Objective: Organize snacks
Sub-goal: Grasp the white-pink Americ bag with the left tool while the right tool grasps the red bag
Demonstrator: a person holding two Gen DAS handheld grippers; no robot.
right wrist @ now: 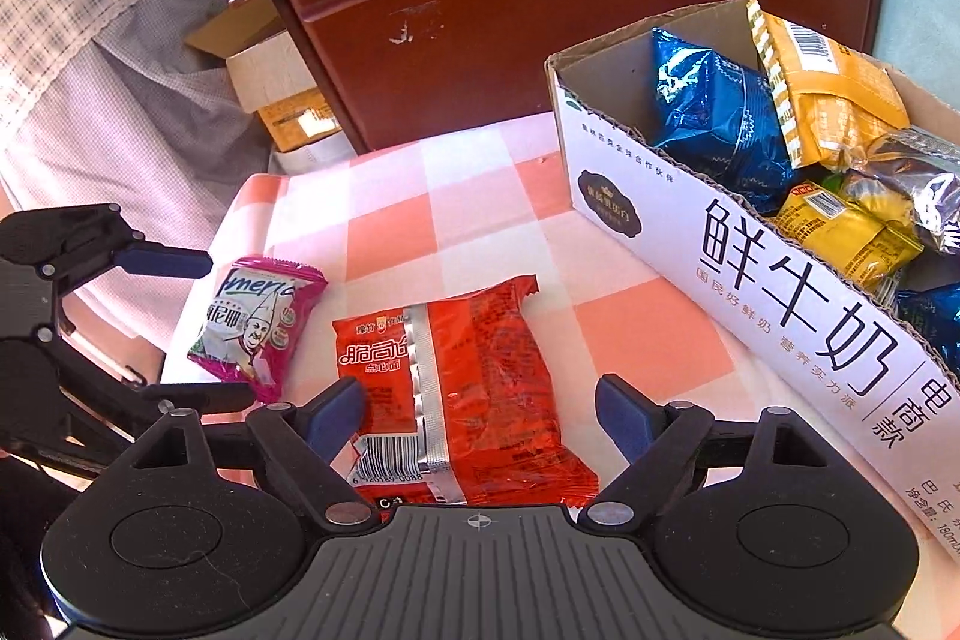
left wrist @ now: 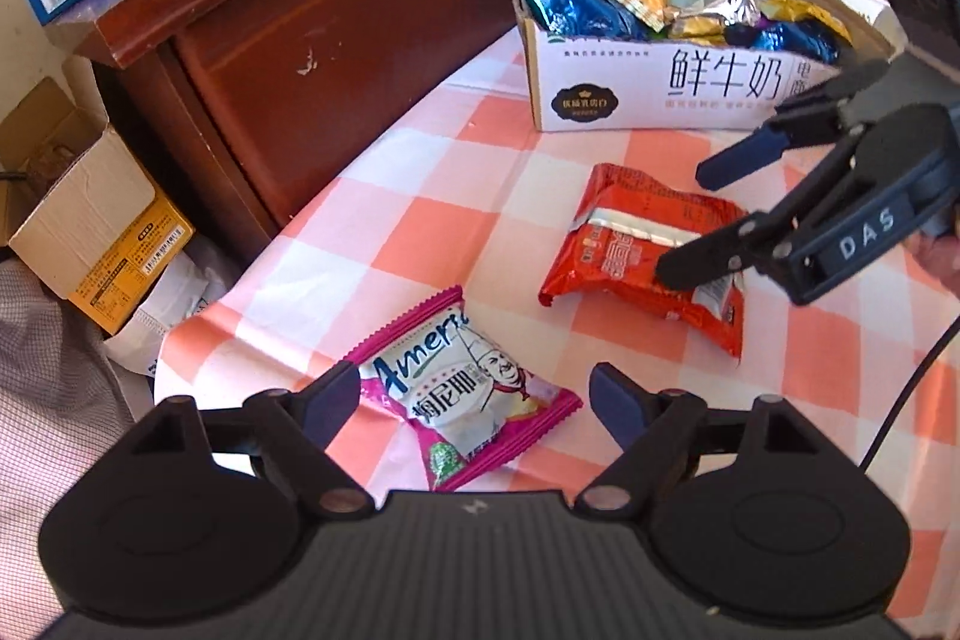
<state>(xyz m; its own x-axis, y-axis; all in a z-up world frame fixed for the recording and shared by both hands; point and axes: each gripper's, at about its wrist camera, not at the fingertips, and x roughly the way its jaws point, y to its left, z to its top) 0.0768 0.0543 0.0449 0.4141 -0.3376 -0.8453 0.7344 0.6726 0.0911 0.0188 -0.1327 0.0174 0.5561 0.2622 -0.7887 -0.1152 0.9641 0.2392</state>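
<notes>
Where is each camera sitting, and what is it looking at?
Left wrist: sits on the left gripper, looking down over its open fingers at the pink snack packet on the checked tablecloth; the right gripper shows at right.
Right wrist: sits on the right gripper, looking down at the red snack packet; the left gripper shows at left.
Both share: both packets and the white snack box.

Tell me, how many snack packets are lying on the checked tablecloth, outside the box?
2. The pink packet lies between the open left gripper's fingers; the red packet lies between the open right gripper's fingers. More could be hidden behind the box.
</notes>
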